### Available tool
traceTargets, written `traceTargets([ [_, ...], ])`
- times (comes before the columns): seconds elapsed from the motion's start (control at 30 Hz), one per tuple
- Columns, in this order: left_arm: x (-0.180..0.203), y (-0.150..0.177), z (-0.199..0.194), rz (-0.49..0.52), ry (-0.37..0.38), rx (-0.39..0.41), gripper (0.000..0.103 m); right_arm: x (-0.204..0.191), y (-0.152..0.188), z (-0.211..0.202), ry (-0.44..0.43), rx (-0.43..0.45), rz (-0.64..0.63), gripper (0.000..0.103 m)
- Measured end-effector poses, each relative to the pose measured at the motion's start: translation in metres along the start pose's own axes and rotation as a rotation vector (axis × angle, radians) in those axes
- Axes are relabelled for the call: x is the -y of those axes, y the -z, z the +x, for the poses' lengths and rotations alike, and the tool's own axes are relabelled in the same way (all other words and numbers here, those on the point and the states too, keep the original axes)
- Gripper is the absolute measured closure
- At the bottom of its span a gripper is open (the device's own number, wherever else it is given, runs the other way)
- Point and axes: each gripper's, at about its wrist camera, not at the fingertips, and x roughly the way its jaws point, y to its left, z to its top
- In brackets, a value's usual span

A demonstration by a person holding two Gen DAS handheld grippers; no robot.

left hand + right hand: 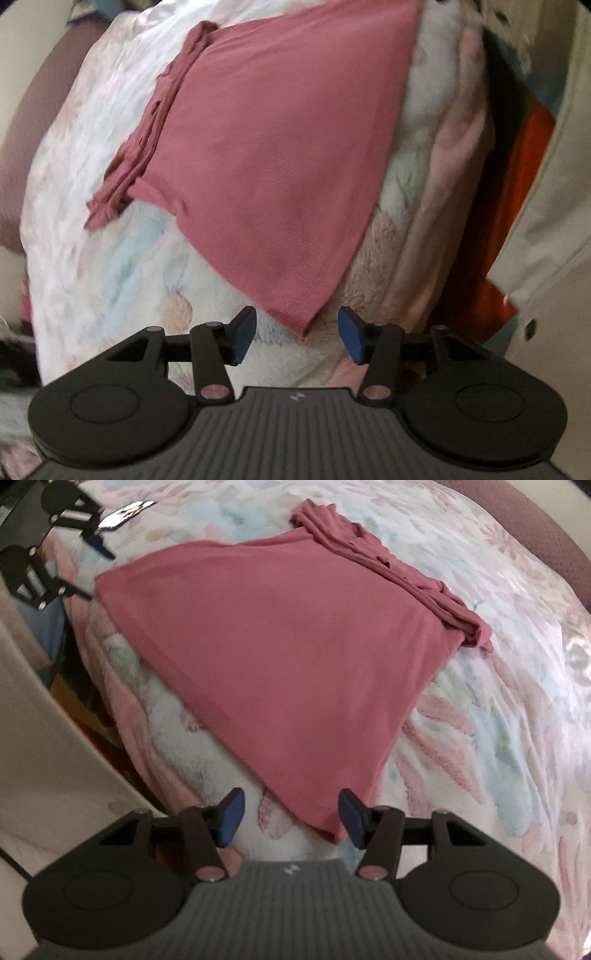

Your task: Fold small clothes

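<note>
**Both tools poised at the near corners of the pink garment**

Fleecy pastel blanket (122, 258), printed with pale pink, blue and peach patches, covers the bed and carries the work. Nearest in the left wrist view, the left tool (296, 336) stands released, its blue pads (243, 334) spread apart with nothing between them; the pointed near corner of the dusty-pink ribbed knit garment (273, 155) lies on the blanket in the gap just ahead of them. In the right wrist view the right tool (291, 818) is likewise released, and another near corner of the same garment (280, 657) sits between its spread pads, close to the right-hand one. No pad touches cloth as far as can be seen.

Farther on, the garment lies spread flat and smooth across the blanket, near the bed's edge. At its far side the fabric is gathered into a rumpled ridge of bunched folds (147, 147). Beyond the bed edge show a cream panel (546, 206) and something orange-red (517, 206); motion blur softens them.

By my reading, the step in hand is the grasp that opens a fold: each tool is lined up on a near corner. The next move calls for closing on both corners together, then lifting and carrying them toward the bunched far side, keeping the edge taut so the flat panel does not wrinkle.
</note>
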Motion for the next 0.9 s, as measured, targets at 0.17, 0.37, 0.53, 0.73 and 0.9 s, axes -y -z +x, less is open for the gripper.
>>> traceTargets([
  [0.17,0.016,-0.003,0.014,0.163,-0.120,0.011,0.042,-0.004,0.000,0.003,0.035,-0.005,-0.102,0.050],
  [0.37,-0.005,-0.015,0.008,0.018,-0.048,0.066,0.086,-0.008,0.001,0.006,0.034,-0.010,-0.212,0.050],
  [0.53,-0.038,-0.017,0.000,-0.164,0.013,0.097,0.097,-0.020,0.005,0.018,0.093,-0.034,-0.388,0.057],
  [0.73,-0.070,-0.017,-0.009,-0.325,0.063,0.093,0.097,-0.039,0.019,0.033,0.156,-0.076,-0.675,0.070],
  [0.9,-0.087,-0.016,-0.014,-0.410,0.090,0.099,0.098,-0.034,0.023,0.036,0.178,-0.045,-0.665,0.103],
])
